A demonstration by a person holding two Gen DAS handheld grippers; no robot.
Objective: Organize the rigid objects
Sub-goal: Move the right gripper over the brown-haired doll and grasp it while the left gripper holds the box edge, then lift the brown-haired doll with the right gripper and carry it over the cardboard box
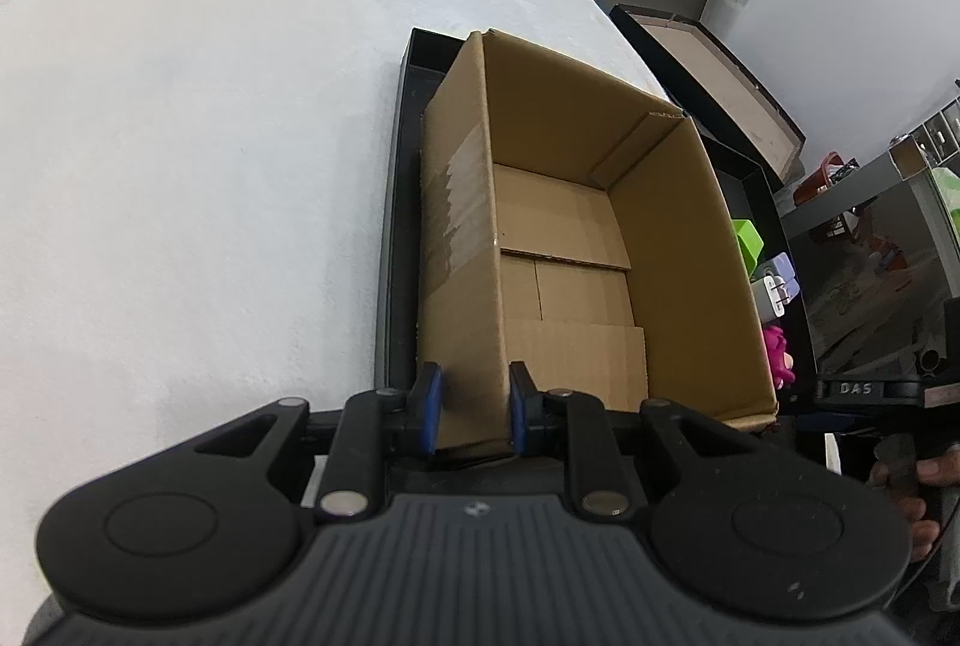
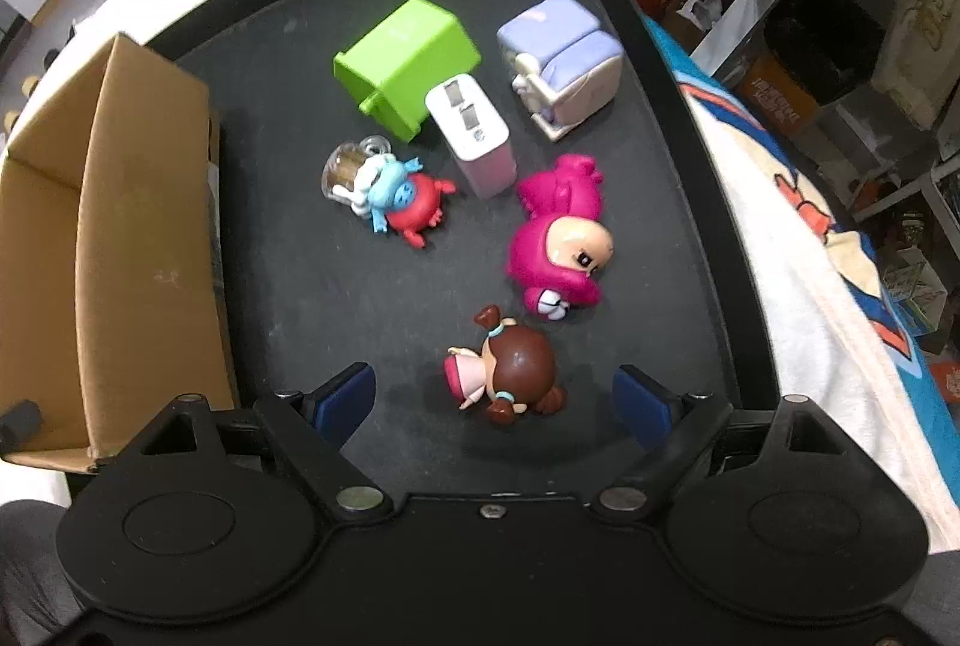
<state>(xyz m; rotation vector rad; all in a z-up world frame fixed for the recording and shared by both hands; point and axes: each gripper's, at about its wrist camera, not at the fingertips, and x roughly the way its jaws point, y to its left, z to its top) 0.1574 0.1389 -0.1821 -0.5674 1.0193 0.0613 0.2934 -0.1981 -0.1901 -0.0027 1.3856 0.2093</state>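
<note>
Your left tool (image 1: 474,409) sits at the near end of the cardboard box (image 1: 600,226), its blue pads (image 1: 431,406) straddling the box's left wall and closed onto it, one pad outside, one inside. The tool points forward along that wall, level with the rim. The box is open-topped, nothing visible inside but its bottom flaps. It stands in the black tray (image 1: 396,226), against the tray's left side; the white surface (image 1: 180,166) lies to the left of the tray.

Your right tool (image 2: 495,400) hovers over the tray (image 2: 690,166), angled down at its floor, fingers spread wide apart and holding nothing. Your hand (image 1: 900,490) on its grip shows at the right edge of the left wrist view.

Between the spread fingers, just ahead of them, lies the brown-haired doll (image 2: 510,376) on its side, touching neither pad. Beyond the doll: the pink figure (image 2: 558,238), also lying down. Farther still, the white charger block (image 2: 474,136), with the green block (image 2: 408,58) touching its left and the lavender toy (image 2: 564,58) to its right, apart. Left of the pink figure, the red and blue figure (image 2: 402,202). The box (image 2: 90,226) stands at the tray's left side.
</note>
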